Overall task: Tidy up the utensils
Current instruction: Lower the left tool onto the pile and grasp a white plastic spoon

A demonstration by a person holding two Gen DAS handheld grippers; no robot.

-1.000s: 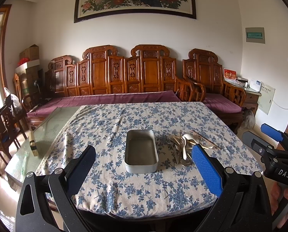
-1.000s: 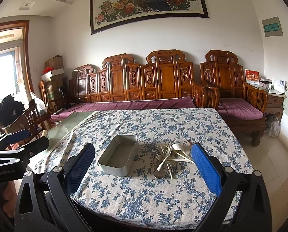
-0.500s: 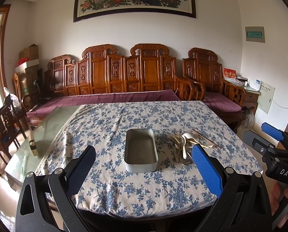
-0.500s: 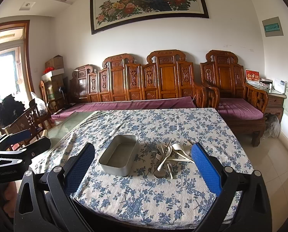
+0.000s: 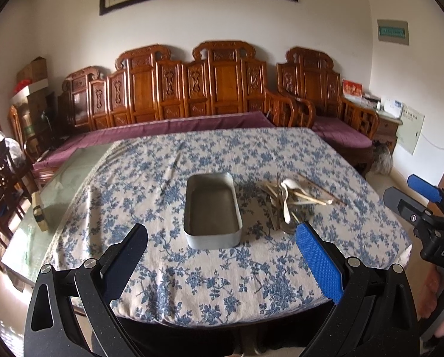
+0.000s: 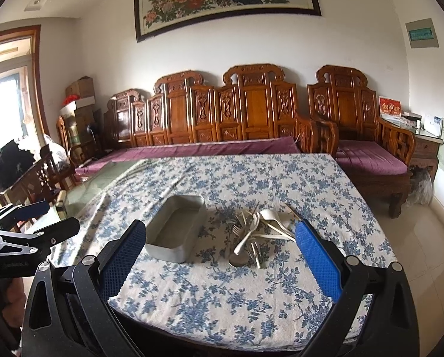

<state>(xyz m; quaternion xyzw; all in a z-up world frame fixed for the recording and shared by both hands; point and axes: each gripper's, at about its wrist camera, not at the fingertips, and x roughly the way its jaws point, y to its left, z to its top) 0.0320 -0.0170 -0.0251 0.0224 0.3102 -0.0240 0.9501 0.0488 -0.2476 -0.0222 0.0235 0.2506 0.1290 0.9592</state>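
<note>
An empty grey metal tin (image 5: 212,209) (image 6: 175,229) stands on the blue-flowered tablecloth (image 5: 222,270) (image 6: 222,291). To its right lies a pile of utensils (image 5: 290,202) (image 6: 256,232): white spoons, metal forks, chopsticks. My left gripper (image 5: 222,255) is open and empty, held in front of the table's near edge, facing the tin. My right gripper (image 6: 220,254) is open and empty, held near the table's front edge, facing the pile. Each gripper shows in the other's view, the right (image 5: 424,205) and the left (image 6: 28,223).
A carved wooden bench (image 5: 192,89) with purple cushions runs behind the table. A wooden armchair (image 6: 356,136) stands at the right. The table's bare glass top (image 5: 43,196) shows at the left, with chairs and boxes beyond.
Both grippers have moved a little closer to the table and tilted down slightly. The tin and the utensils have not moved.
</note>
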